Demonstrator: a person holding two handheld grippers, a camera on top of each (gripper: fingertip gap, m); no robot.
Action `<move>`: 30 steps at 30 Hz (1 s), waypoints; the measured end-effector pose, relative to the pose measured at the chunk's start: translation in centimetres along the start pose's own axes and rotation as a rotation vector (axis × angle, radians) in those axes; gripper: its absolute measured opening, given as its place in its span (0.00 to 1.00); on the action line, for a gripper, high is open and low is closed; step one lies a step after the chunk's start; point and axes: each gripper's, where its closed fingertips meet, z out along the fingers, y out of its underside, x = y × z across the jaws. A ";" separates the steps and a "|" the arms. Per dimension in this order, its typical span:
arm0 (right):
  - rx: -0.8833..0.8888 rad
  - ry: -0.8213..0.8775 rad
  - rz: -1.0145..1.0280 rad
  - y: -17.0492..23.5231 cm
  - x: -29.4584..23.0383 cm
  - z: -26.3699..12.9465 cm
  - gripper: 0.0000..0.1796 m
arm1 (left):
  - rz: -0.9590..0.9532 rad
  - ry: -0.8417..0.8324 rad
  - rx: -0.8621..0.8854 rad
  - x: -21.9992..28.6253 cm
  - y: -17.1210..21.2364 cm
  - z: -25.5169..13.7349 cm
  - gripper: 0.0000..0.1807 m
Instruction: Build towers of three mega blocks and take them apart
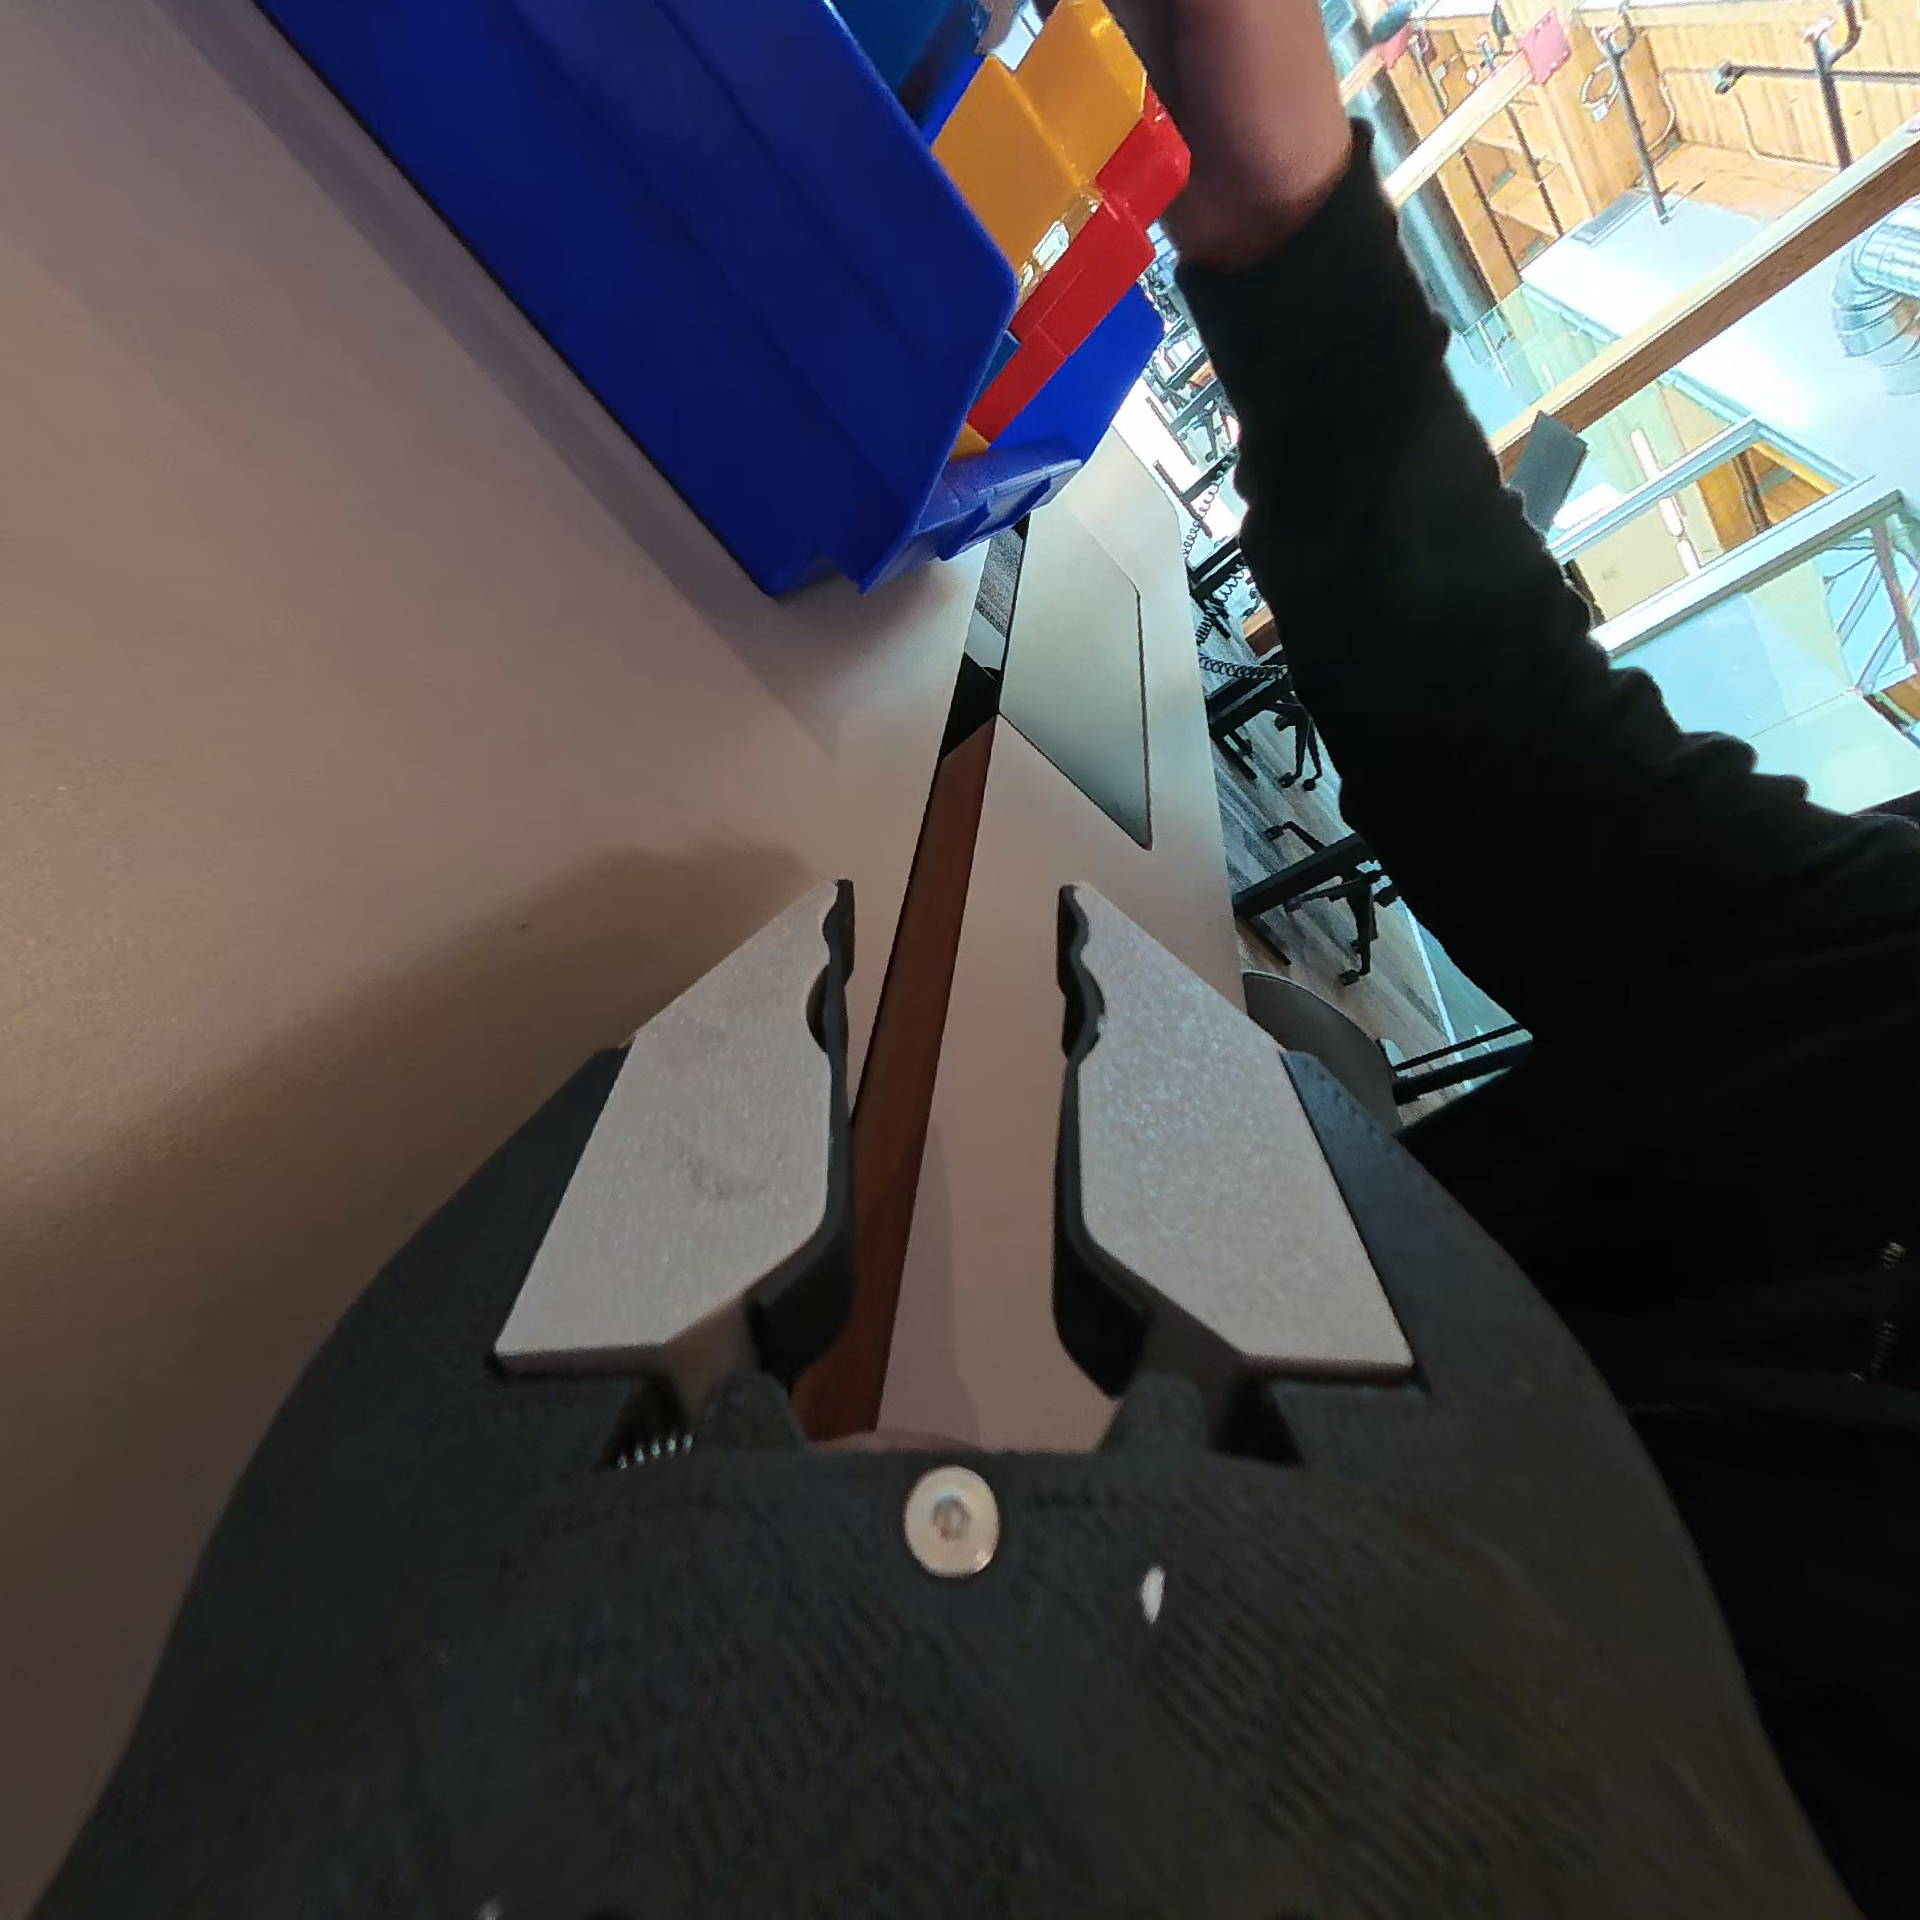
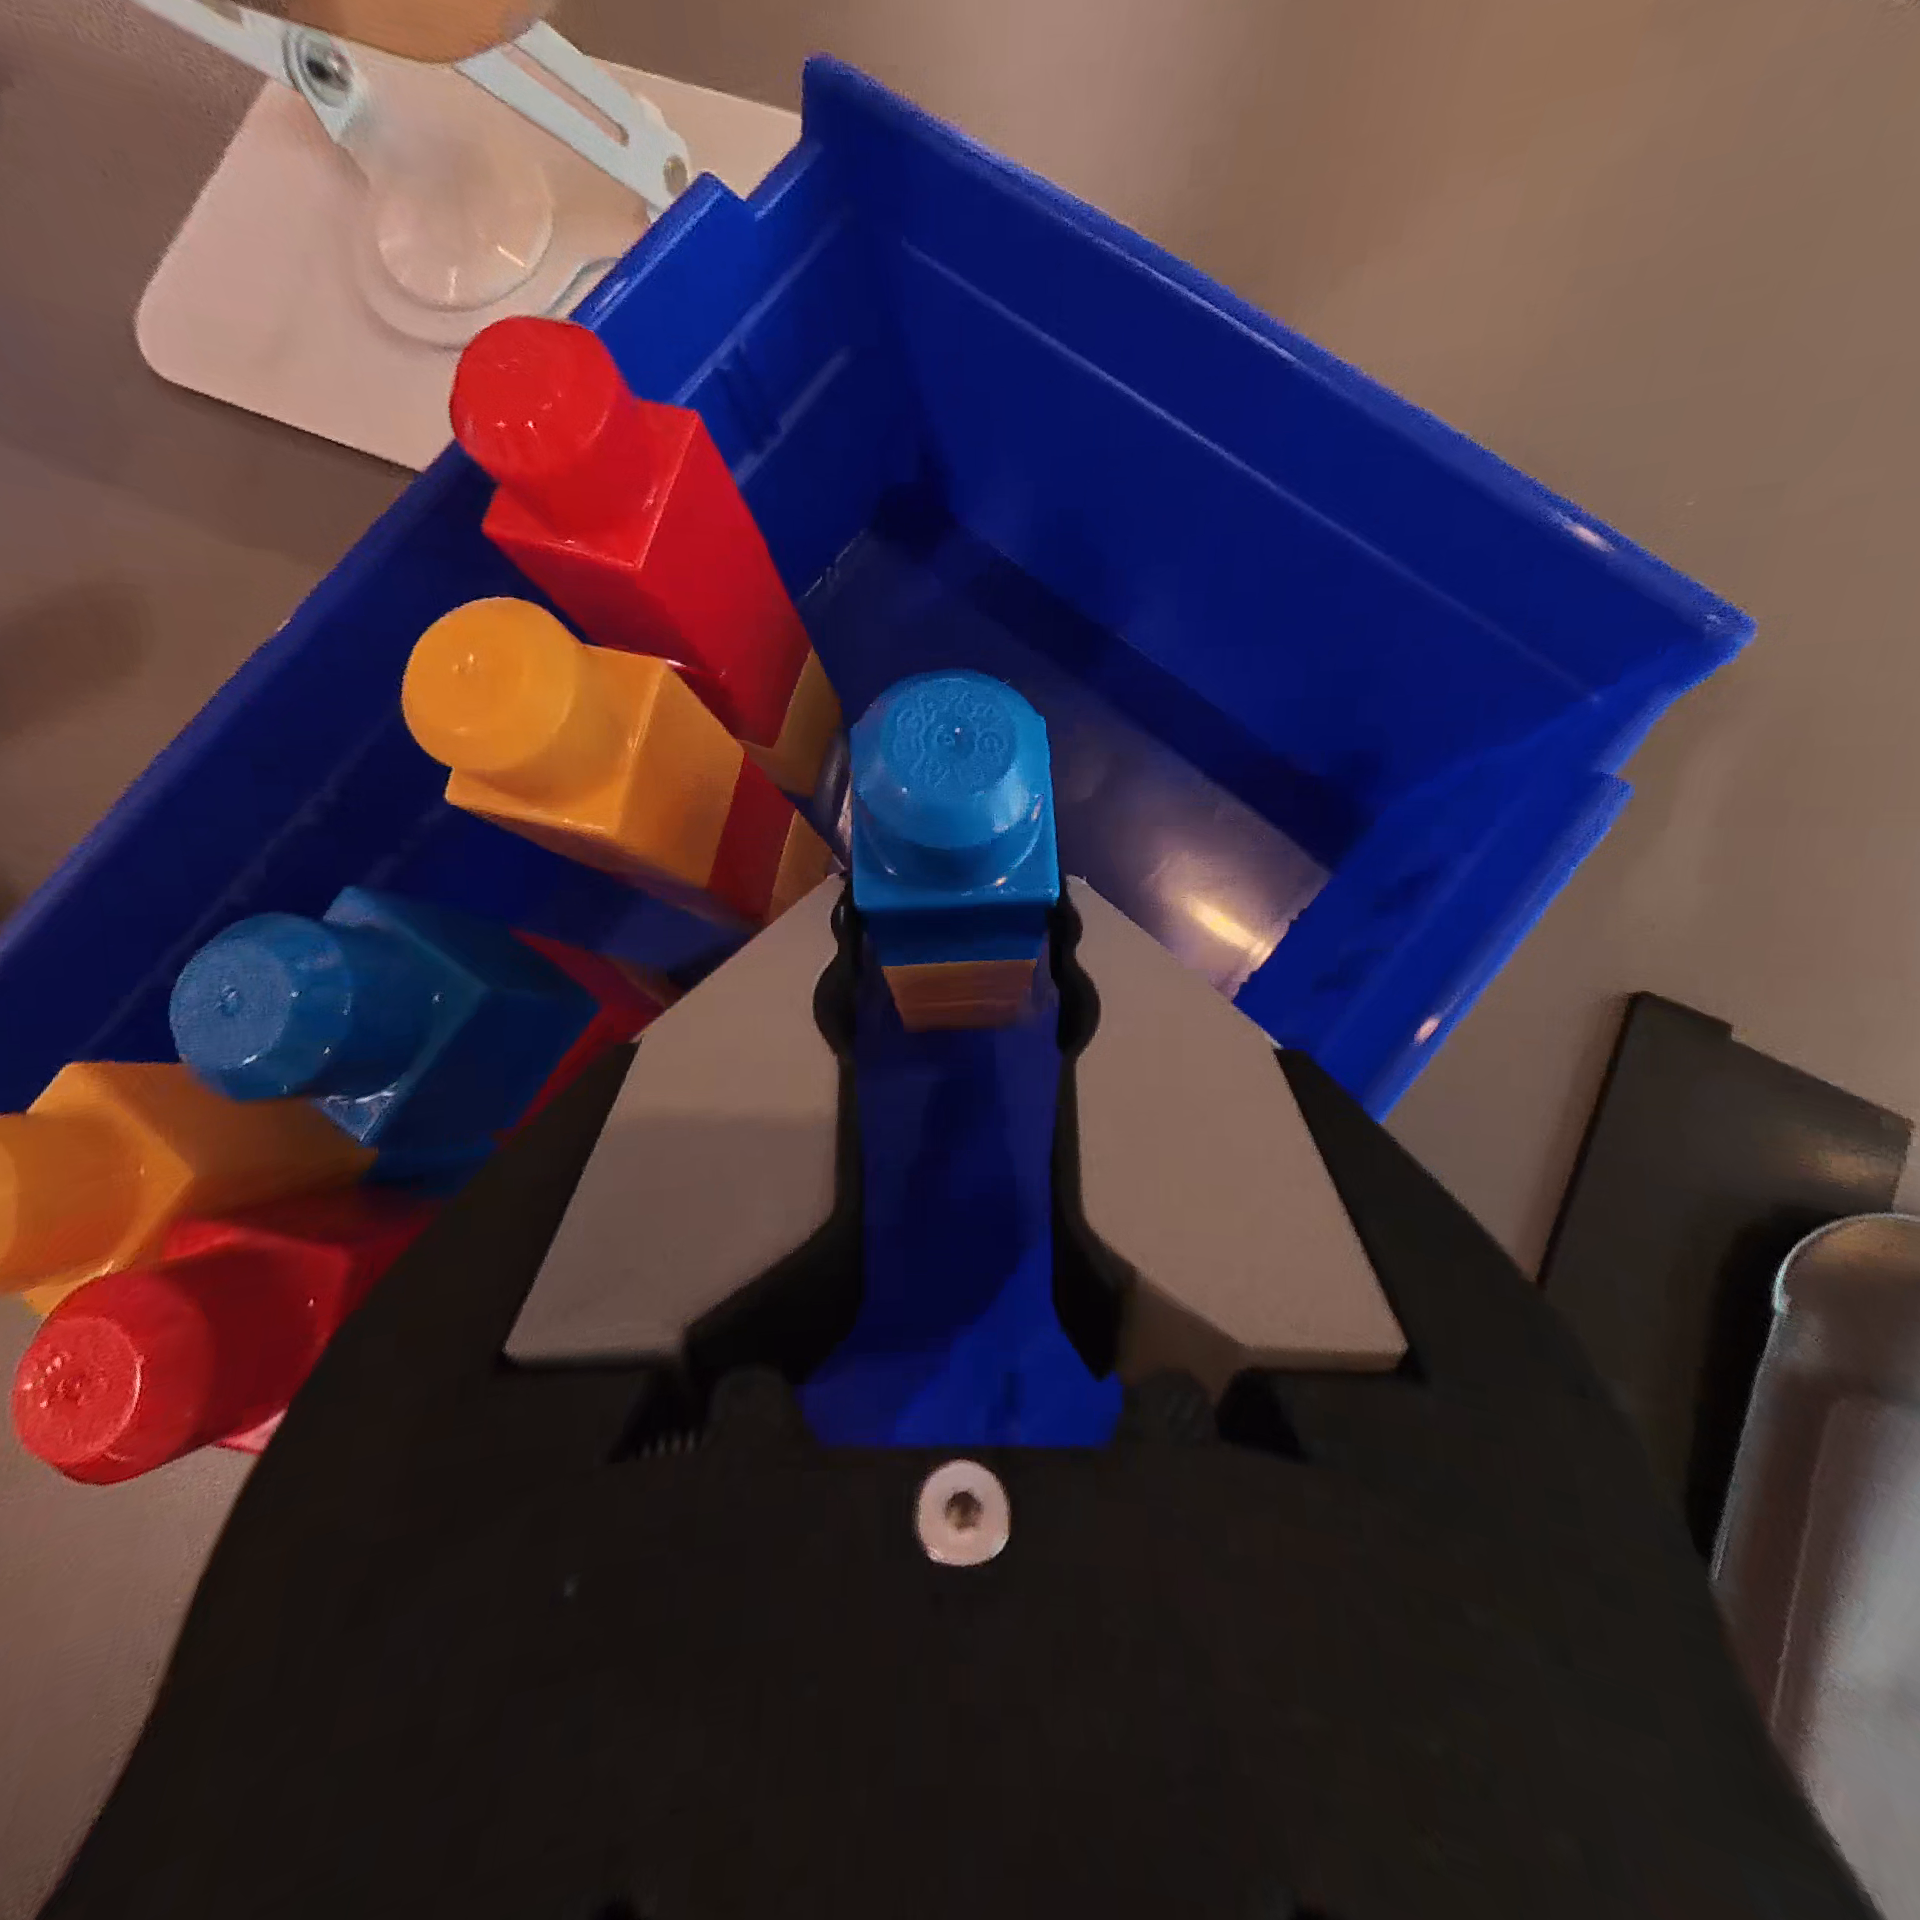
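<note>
2 glossy stacked blocks, a light blue round-studded block (image 2: pixel 951 821) over an orange one (image 2: pixel 961 995), sit clamped in your right gripper (image 2: pixel 954 935) above the blue plastic bin (image 2: pixel 1299 540). More red, orange and blue towers (image 2: pixel 623 582) lean along the bin's left wall; its right half lies open. Your left gripper (image 1: pixel 956 971) is released and holds nothing, poised over the smooth bench (image 1: pixel 312 675) edge.

Left wrist view: daylight from windows (image 1: pixel 1704 343) at right, bright, slightly washed out. Table (image 1: pixel 312 623) evenly lit, soft shadow under bin (image 1: pixel 675 260). Strong wide-angle bending at edges. Sleeve (image 1: pixel 1455 623) dark, no detail.

Right wrist view: dimmer, warm. Glare spot on bin floor (image 2: pixel 1216 894). Blocks (image 2: pixel 156 1226) at left edge stretched, soft. Glass (image 2: pixel 1829 1558) at right edge blurred.
</note>
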 end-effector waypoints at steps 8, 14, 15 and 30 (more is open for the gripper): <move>-0.021 0.036 -0.044 0.6 -0.8 -0.3 0.19 | -0.016 -0.001 0.022 -0.3 -0.3 -0.4 0.21; -0.004 0.049 -0.067 0.8 -1.3 -0.8 0.22 | -0.018 0.001 0.020 -0.3 -0.3 -0.4 0.21; -0.004 0.044 -0.060 0.8 -1.3 -0.9 0.22 | -0.015 0.000 0.018 -0.3 -0.2 -0.4 0.21; 0.092 0.135 -0.095 2.6 -1.8 -8.8 0.06 | -0.027 0.008 0.033 -0.3 -0.4 -0.5 0.21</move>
